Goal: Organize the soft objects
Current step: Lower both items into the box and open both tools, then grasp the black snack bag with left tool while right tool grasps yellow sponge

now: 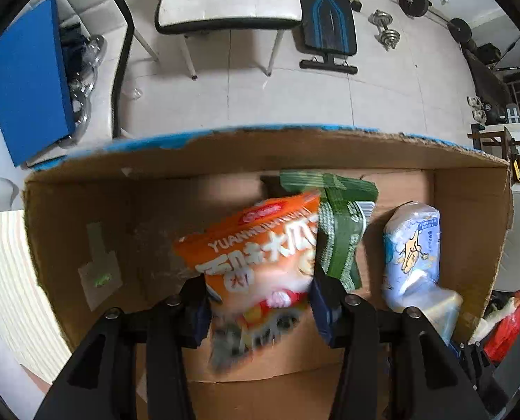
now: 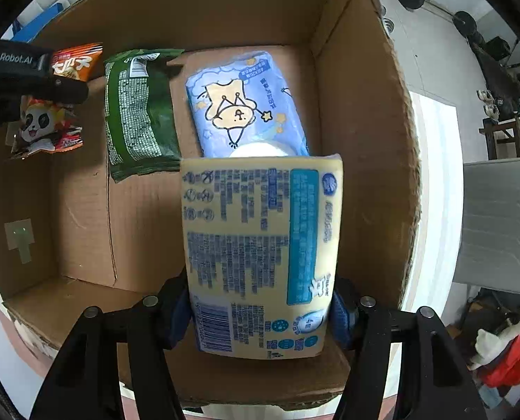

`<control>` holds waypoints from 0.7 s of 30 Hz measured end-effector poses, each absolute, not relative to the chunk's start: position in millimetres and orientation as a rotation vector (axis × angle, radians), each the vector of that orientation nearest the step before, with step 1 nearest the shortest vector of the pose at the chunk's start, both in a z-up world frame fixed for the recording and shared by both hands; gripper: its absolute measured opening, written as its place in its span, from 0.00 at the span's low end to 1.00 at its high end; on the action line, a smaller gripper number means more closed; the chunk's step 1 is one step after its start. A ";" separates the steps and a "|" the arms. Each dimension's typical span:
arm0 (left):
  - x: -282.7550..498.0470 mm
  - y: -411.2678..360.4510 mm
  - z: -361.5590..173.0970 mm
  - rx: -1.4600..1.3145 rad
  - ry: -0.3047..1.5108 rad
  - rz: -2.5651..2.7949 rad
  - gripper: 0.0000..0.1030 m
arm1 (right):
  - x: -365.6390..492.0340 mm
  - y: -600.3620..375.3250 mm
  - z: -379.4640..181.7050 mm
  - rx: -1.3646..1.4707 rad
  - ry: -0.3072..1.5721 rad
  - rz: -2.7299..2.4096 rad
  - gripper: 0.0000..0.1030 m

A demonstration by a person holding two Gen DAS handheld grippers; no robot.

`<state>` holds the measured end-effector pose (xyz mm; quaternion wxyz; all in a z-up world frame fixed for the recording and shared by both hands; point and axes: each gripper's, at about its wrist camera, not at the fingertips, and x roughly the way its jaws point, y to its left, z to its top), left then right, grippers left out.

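Inside the brown cardboard box a green foil snack bag and a blue cartoon-printed tissue pack already lie. The left tool grips an orange snack packet over the box; the right tool clamps a pale yellow tissue pack above it. Both seem left to place.

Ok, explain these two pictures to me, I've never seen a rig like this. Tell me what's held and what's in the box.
No robot here: a person holds two hand grippers, each with a fisheye camera looking along its fingers. The black prongs at the bottom are those fingers. The left-wrist view shows the left gripper shut on an orange snack bag above a cardboard box. The right-wrist view shows the right gripper shut on a yellow tissue pack. On the box floor lie a green bag and a blue tissue pack.
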<state>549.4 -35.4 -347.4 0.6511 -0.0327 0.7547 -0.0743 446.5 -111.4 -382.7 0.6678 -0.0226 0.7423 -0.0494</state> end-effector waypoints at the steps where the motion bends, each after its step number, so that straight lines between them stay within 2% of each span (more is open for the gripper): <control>1: 549.4 -35.7 -347.9 -0.072 1.722 -0.169 0.49 | 447.5 -110.7 -380.9 -0.050 1.670 -0.116 0.66; 3: 548.6 -34.8 -342.7 -0.071 1.710 -0.163 0.54 | 448.5 -110.0 -376.6 -0.045 1.663 -0.123 0.76; 5: 545.9 -32.9 -334.3 -0.084 1.694 -0.166 0.57 | 448.2 -108.0 -371.7 -0.033 1.658 -0.118 0.76; 8: 538.4 -32.8 -319.3 -0.075 1.668 -0.179 0.74 | 444.2 -104.6 -362.5 -0.019 1.648 -0.110 0.78; 12: 519.2 -33.8 -291.8 -0.028 1.604 -0.184 0.86 | 441.4 -105.3 -351.6 0.003 1.633 -0.109 0.93; 13: 514.4 -33.8 -286.3 -0.019 1.593 -0.185 0.92 | 439.7 -106.3 -349.3 0.006 1.628 -0.110 0.94; 15: 501.0 -33.5 -273.6 -0.004 1.562 -0.187 0.93 | 436.2 -104.3 -337.7 0.017 1.614 -0.114 1.00; 21: 452.3 -23.9 -243.2 -0.022 1.485 -0.185 0.94 | 422.1 -98.4 -305.8 0.038 1.539 -0.103 1.00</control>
